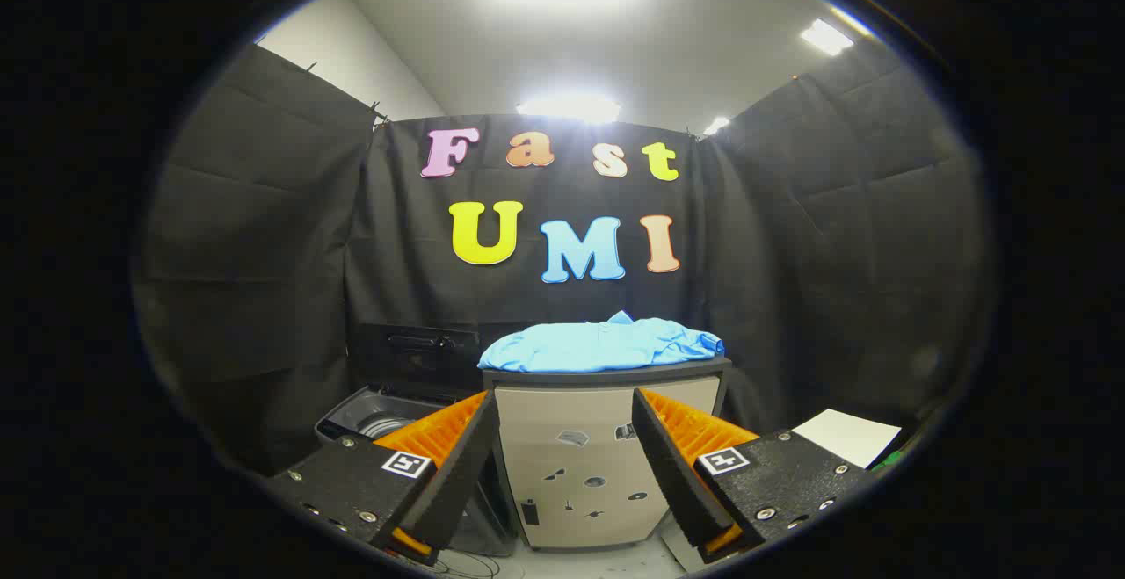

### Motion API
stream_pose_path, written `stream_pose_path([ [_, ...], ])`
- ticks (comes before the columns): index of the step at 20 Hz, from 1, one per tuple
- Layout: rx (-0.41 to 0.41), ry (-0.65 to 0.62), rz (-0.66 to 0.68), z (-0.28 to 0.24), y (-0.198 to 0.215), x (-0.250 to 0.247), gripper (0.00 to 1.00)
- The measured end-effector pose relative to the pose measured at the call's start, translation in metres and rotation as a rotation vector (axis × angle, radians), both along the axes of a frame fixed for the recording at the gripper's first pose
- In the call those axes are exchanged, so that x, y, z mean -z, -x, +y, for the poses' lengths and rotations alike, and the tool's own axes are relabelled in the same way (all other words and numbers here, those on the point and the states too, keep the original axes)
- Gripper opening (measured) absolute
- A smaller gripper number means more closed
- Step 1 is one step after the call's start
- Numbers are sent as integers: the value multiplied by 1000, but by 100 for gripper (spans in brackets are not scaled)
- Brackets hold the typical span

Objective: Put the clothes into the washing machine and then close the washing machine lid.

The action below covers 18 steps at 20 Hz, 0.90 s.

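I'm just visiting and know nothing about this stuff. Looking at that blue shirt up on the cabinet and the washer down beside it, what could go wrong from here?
The gripper is open and holds nothing, some way short of the blue shirt.

1. The shirt lies spread flat on the cabinet, so the fingers may pinch only a fold and drop it.
2. The washing machine sits lower, left of the cabinet, so a trailing sleeve might catch on the cabinet edge or hang over the rim.
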State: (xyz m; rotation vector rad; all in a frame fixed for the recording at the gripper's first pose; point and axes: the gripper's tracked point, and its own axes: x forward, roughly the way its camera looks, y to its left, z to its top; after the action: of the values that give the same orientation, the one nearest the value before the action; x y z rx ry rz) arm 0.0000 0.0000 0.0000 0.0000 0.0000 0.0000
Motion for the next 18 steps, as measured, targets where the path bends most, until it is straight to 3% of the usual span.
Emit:
stream_pose_path([
  [18,-23,5,23,20,3,1,95],
])
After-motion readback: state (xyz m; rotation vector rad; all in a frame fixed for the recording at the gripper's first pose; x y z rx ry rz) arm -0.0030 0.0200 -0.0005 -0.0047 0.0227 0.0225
